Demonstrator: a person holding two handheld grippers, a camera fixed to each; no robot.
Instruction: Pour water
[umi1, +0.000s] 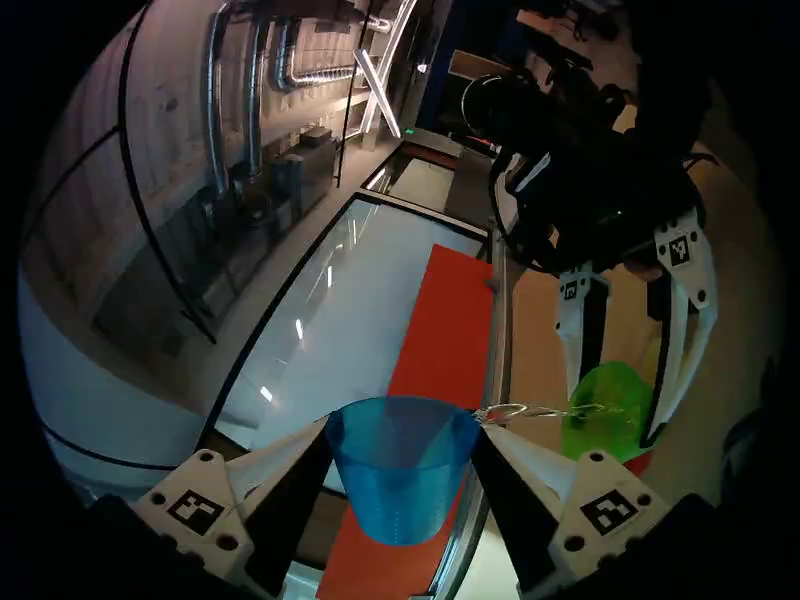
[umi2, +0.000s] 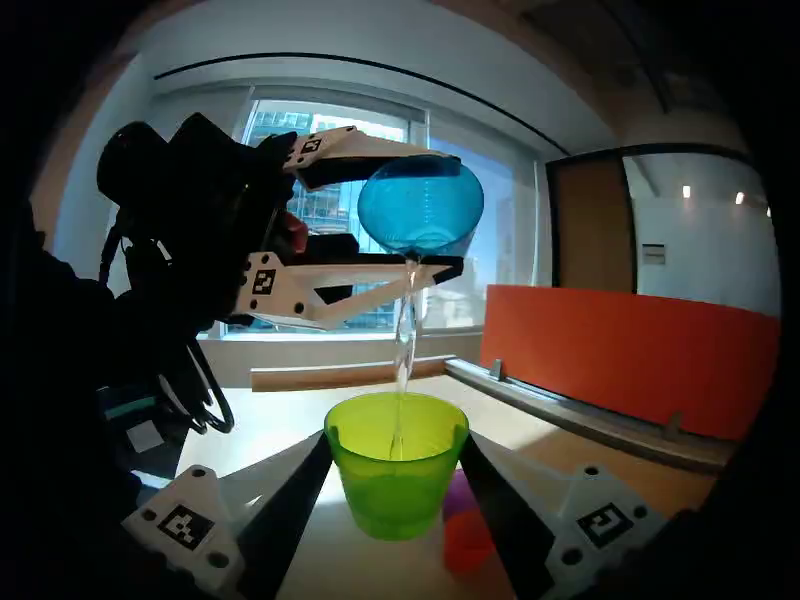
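Your left claw (umi1: 402, 432) is clamped on the blue cup (umi1: 403, 480), which is tipped sideways directly above the green cup (umi2: 395, 480) your right claw (umi2: 395, 445) grips. The water (umi2: 404, 330) drops straight in, so you'll want that lip over the middle.

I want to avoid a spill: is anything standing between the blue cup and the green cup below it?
Nothing visible does. The water stream falls from the tilted blue cup straight into the open green cup, with only air between them.
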